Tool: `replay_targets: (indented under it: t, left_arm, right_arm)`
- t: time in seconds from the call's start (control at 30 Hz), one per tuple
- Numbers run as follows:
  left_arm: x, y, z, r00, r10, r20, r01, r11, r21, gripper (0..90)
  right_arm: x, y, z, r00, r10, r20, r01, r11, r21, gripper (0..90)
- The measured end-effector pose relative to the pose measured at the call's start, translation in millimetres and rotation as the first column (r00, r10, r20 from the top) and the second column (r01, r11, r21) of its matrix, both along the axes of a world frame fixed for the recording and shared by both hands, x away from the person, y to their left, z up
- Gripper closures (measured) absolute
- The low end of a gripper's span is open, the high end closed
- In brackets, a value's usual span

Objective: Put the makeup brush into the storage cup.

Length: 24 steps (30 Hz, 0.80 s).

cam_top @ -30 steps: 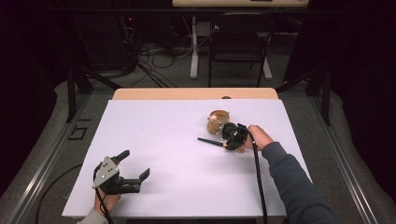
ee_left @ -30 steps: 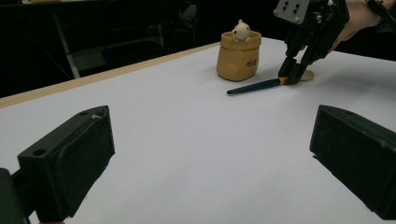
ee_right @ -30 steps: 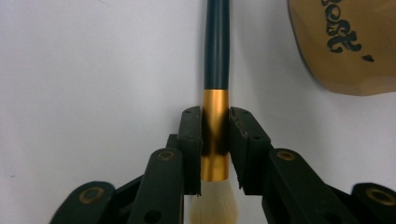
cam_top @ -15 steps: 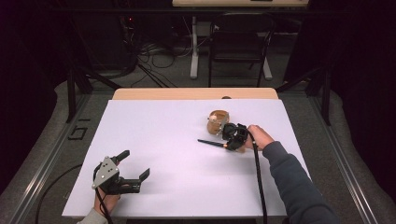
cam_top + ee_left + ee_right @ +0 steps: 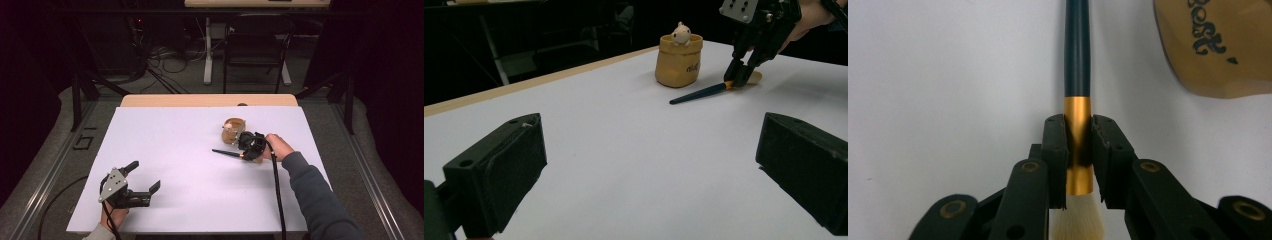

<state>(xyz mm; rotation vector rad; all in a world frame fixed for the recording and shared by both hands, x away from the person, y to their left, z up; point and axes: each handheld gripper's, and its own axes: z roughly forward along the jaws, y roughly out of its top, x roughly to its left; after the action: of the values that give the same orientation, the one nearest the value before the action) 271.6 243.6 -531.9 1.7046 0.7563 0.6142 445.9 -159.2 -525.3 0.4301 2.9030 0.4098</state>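
Observation:
A make-up brush (image 5: 225,152) with a dark handle, gold ferrule (image 5: 1078,107) and white bristles lies on the white table (image 5: 175,150). My right gripper (image 5: 245,156) is shut on the ferrule (image 5: 729,84), jaws pressed to both its sides, with the handle (image 5: 1077,50) pointing away from it. Just beyond stands a tan pot (image 5: 233,130) with black lettering and a small pale figure (image 5: 682,34) peeking out of its top. My left gripper (image 5: 145,175) rests at the near left of the table, jaws wide open (image 5: 651,170) with nothing between them.
Bare white tabletop stretches between the two grippers. The table's wooden far edge (image 5: 210,100) shows past the sheet. Beyond it stand a chair (image 5: 255,50) and floor cables. The right gripper's cable (image 5: 277,190) trails back over the near edge.

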Motion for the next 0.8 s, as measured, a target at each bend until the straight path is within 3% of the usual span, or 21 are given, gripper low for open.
replay_targets:
  t: [0.07,0.3,0.8]
  left_arm:
    - [0.1,0.0,-0.1,1.0000,0.000,0.000,0.000,1.0000,0.000,0.0]
    - [0.3,-0.4,-0.2,1.0000,-0.001,-0.001,0.001,1.0000,0.000,0.0]
    - [0.4,-0.5,-0.1,1.0000,-0.005,0.000,0.005,1.0000,0.000,0.0]
  right_arm:
    - [-0.5,0.6,2.3,0.9999,0.000,-0.011,0.000,0.9999,-0.017,77.2]
    - [-5.0,-0.8,9.7,1.0000,0.008,0.005,-0.008,0.9996,0.029,77.3]
    - [-22.8,3.3,28.0,0.9970,0.071,0.032,-0.072,0.9968,0.036,77.3]
